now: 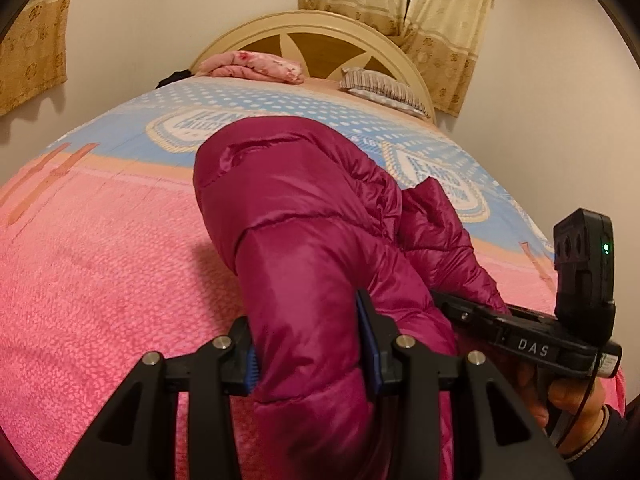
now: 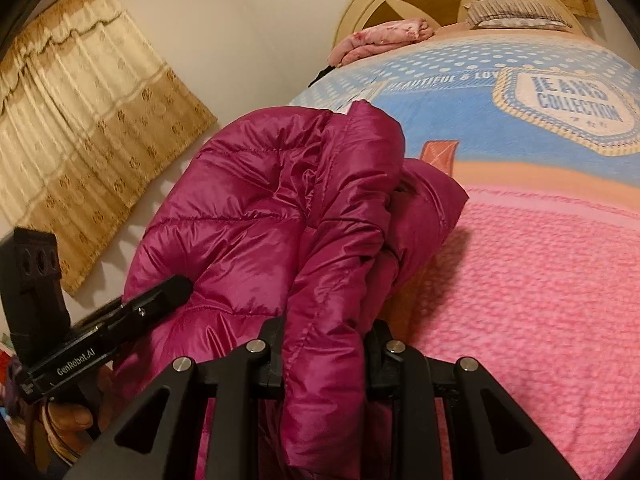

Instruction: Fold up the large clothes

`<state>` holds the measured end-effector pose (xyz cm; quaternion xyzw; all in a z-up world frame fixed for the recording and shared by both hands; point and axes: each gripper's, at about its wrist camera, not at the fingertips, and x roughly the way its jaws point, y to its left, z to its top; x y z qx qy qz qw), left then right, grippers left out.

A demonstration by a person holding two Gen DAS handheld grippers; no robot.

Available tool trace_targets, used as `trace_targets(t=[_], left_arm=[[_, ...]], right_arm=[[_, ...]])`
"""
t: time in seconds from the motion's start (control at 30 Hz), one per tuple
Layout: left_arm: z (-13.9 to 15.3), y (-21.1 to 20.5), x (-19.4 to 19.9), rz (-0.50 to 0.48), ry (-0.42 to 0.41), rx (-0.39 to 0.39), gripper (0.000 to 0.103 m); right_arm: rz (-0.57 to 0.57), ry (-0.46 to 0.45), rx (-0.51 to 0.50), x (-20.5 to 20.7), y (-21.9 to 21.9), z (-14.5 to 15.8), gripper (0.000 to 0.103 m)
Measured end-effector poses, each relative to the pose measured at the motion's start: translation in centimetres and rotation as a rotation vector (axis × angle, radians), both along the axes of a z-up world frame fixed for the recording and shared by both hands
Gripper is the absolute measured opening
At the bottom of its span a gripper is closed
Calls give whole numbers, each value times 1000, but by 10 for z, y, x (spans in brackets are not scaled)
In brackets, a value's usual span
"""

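A magenta puffer jacket (image 1: 296,208) lies bunched on the pink bedspread (image 1: 100,264). My left gripper (image 1: 312,344) is shut on a thick fold of the jacket, which bulges between its fingers. My right gripper (image 2: 324,356) is shut on another fold of the same jacket (image 2: 256,216) and lifts it off the bed. In the left wrist view the right gripper's body (image 1: 532,340) shows at the right, its tips hidden in the fabric. In the right wrist view the left gripper's body (image 2: 120,320) shows at the left, against the jacket.
The bed carries a blue patterned blanket (image 1: 280,108) beyond the pink spread. A folded pink quilt (image 1: 256,66) and a striped pillow (image 1: 380,88) lie by the headboard (image 1: 304,28). Curtains (image 2: 80,120) hang on the walls beside the bed.
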<state>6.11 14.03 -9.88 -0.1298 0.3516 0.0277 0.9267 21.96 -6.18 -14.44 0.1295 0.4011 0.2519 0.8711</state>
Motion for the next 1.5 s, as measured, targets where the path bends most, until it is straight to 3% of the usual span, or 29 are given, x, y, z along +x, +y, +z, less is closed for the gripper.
trace_targets(t=[0.27,0.43,0.6,0.7,0.97,1.2,1.5], left_arm=[[-17,14,-6,10,25,-19,45],[-29,22,-15,54,43,-15,65],[-36,29,-24,98,34,-9,77],[-36,24,-27,131,34,44,84],[-25,9,-31,137,24,124,84],[-31,15,-31,158,23,108,88],[-26,15,-39,170,11,155,89]], right_arm=[[5,6,-31,6,9,-9,24],[9,21,-32,10,10,-12,24],[22,17,-47,15,17,-13,25],[17,17,-68,17,19,-16,27],[-14,8,-79,12,15,-17,36],[-23,-4,-96,4,13,-17,39],[-40,-15,-121,-1,14,-16,45]])
